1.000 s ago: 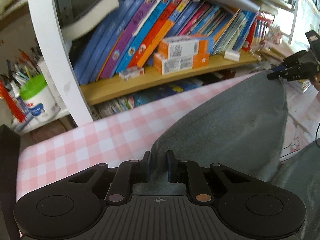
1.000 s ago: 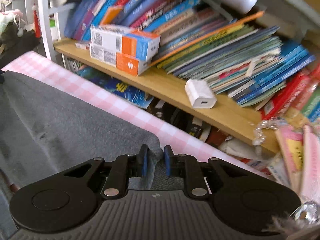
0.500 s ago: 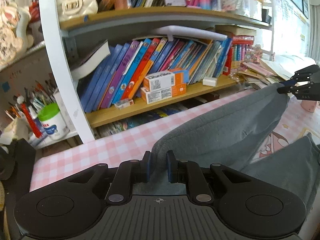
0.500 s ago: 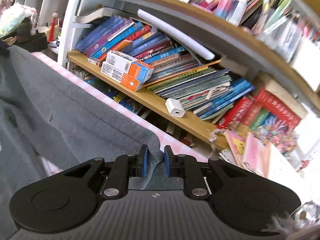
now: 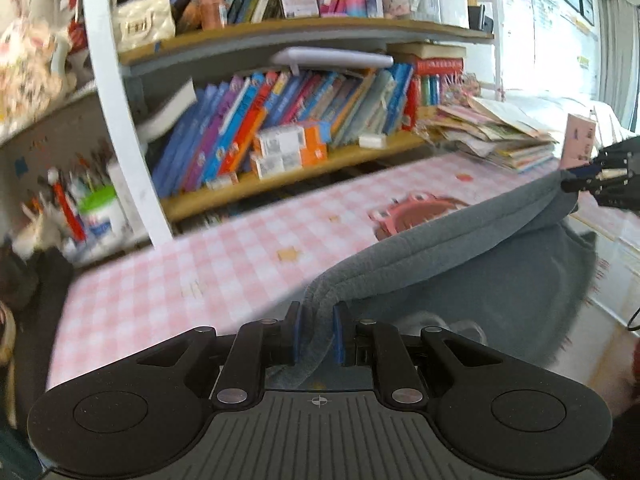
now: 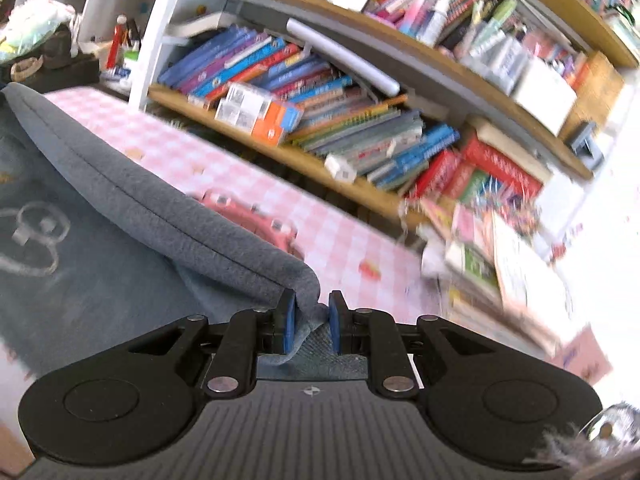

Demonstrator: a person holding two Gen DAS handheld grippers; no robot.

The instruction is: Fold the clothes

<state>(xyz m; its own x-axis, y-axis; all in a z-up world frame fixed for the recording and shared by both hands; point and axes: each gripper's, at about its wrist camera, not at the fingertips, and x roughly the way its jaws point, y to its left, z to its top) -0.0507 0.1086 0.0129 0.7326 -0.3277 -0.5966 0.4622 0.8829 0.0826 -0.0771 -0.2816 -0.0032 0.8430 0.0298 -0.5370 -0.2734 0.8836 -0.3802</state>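
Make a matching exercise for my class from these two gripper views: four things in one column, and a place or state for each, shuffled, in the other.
Things
1. grey garment
2. left gripper
3. orange-and-white boxes
4. checked tablecloth

Places or states
A. stacked on the wooden shelf in front of the books
B. stretched between the two grippers
C. pink and white, covering the table
D. shut on one end of the cloth

Pairs: 1-B, 2-D, 3-A, 4-C

Blurred book spines (image 5: 248,136), titles unreadable
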